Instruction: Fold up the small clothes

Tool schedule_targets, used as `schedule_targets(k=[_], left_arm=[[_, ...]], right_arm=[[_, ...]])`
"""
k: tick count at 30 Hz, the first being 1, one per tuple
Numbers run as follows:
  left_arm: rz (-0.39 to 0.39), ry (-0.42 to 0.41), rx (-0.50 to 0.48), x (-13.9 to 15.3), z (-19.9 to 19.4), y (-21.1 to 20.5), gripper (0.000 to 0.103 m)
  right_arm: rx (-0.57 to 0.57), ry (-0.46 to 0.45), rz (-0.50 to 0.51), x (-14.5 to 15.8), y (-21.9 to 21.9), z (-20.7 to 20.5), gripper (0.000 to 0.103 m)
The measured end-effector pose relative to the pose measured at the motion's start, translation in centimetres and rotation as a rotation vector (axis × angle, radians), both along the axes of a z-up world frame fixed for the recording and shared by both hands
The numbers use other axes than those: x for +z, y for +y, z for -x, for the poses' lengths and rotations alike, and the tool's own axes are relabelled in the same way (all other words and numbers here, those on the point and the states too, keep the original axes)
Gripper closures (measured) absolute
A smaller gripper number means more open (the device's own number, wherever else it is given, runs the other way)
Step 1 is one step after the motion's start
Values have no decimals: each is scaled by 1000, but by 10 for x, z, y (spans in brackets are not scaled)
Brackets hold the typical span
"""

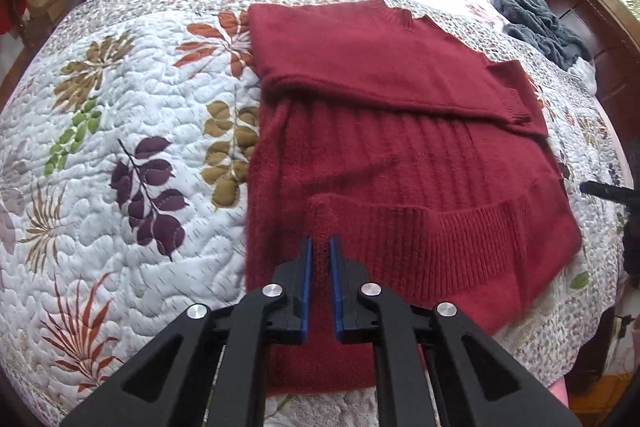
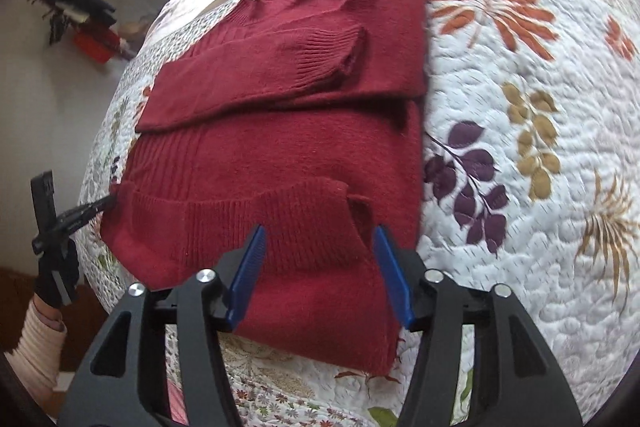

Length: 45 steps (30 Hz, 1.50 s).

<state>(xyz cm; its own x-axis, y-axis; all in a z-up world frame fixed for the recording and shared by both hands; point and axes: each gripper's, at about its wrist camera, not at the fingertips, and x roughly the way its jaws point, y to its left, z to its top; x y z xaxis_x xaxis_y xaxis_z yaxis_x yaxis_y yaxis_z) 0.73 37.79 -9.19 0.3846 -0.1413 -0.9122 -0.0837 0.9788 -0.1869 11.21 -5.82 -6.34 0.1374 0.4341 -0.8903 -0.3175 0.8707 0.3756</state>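
Observation:
A dark red knit sweater (image 1: 400, 155) (image 2: 280, 147) lies flat on the bed, neck at the far end. One sleeve (image 1: 400, 79) (image 2: 280, 67) is folded across the chest. A second sleeve crosses lower down, and its ribbed cuff (image 1: 360, 223) (image 2: 300, 203) is nearest to me. My left gripper (image 1: 320, 241) is shut on the end of that cuff, with red knit between the blue pads. My right gripper (image 2: 319, 227) hovers open just above the cuff, holding nothing. The other gripper's tip (image 2: 106, 203) touches the sweater's left edge.
A white quilt (image 1: 120, 147) (image 2: 520, 187) with leaf prints covers the bed. A crumpled grey-blue garment (image 1: 536, 23) lies at the far right by dark wooden furniture (image 1: 592, 39). A gloved hand (image 2: 56, 279) with a cream sleeve is at the left bed edge.

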Motion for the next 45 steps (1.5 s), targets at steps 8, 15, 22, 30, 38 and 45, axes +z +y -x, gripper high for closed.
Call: schedule_targets(k=[8,15,22,30,38,45], left_arm=[[-31,50,-13,-23,-21,-1,78],[-88,50,-19,-24,-21,-13,83],[-86,4,-24,-13,5,-22,94],[-59,-161,60,36,24,-16,96],[-34,-309,108,91,0,-10,97],[-37,-385,137,122,-58,0,97]], right_arm=[[135,-24,149,-27,33,-14,38],[198,2,244,-53,48,-11,58],[238,-45,227,-40,48,18,97],[123,-119,97,11,17,19,98],[48,-206,-11,68,3,4,98],[7,-278,-9,101,3,-35,98]])
